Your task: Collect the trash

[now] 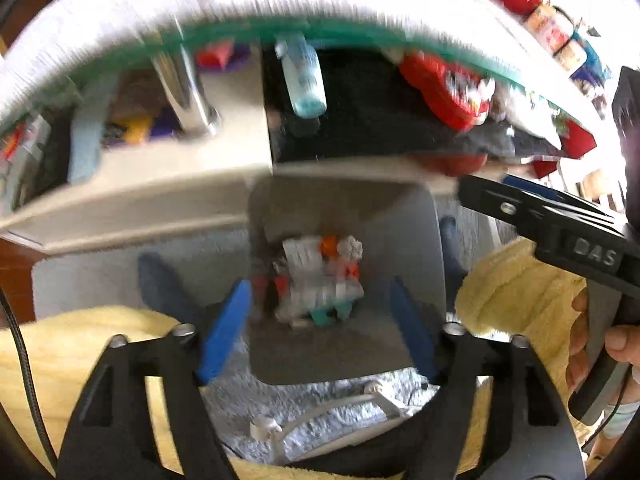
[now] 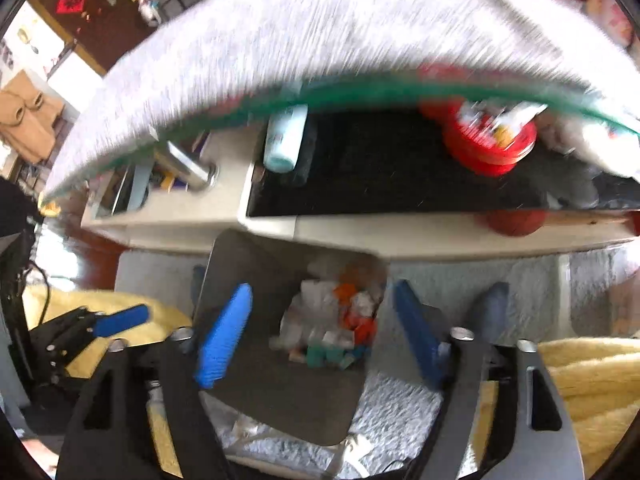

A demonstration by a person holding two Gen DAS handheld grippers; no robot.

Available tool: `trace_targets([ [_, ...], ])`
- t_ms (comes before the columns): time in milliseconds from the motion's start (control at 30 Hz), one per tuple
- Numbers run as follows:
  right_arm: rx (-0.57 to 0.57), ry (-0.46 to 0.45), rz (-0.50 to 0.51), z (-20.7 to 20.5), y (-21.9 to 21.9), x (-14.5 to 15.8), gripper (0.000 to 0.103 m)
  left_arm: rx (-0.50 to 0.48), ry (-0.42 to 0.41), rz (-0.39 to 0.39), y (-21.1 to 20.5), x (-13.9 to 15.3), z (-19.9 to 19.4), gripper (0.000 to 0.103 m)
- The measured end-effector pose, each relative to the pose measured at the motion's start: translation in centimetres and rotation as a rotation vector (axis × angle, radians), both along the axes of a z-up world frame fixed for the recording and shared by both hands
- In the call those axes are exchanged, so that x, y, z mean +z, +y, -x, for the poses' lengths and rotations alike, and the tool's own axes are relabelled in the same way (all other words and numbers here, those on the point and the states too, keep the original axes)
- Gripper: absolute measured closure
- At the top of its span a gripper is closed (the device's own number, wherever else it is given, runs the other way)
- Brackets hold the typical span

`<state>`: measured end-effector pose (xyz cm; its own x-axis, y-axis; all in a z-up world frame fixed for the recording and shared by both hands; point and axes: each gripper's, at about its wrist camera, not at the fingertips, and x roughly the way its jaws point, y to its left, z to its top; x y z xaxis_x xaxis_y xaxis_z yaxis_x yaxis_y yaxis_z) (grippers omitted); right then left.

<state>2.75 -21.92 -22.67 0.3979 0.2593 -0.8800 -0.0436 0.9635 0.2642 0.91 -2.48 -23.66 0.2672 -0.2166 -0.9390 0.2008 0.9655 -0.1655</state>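
Both grippers' fingers wide, empty | left gripper (image 1: 320,328), right gripper (image 2: 320,340) above grey bin (image 1: 416,216) | trash (image 1: 320,280) inside

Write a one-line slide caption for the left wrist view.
Open left gripper poised above a grey bin of mixed trash.

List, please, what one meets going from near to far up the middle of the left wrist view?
White cable on the grey rug → grey bin with trash inside → cream shelf edge → pale blue bottle → green glass table edge.
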Motion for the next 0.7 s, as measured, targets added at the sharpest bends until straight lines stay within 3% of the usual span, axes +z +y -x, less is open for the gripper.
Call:
trace_targets([
  [67, -0.034, -0.077, 0.026, 0.4, -1.0, 2.3, 0.003, 0.017, -0.075, 0.001, 0.7, 2.6, -0.3, 0.018],
  [133, -0.062, -0.146, 0.044, 0.7, -1.9, 4.7, 0.003, 0.032, -0.144, 0.003, 1.3, 5.2, -0.5, 0.009],
  [333, -0.208, -0.367, 0.083, 3.2, -4.6, 12.7, 0.003, 0.055, -0.360, -0.018, 1.5, 13.2, 0.0, 0.008],
  [533, -0.253, -0.561, 0.160, 6.4, -5.1, 19.2, 0.003, 0.066, -0.556, 0.028, 0.2, 20.2, 1.9, 0.008],
  [700, -0.265, -0.688, 0.191, 8.6, -5.3, 23.4, 0.003, 0.062, -0.699, 0.016, -1.7, 25.0, 3.8, 0.008],
])
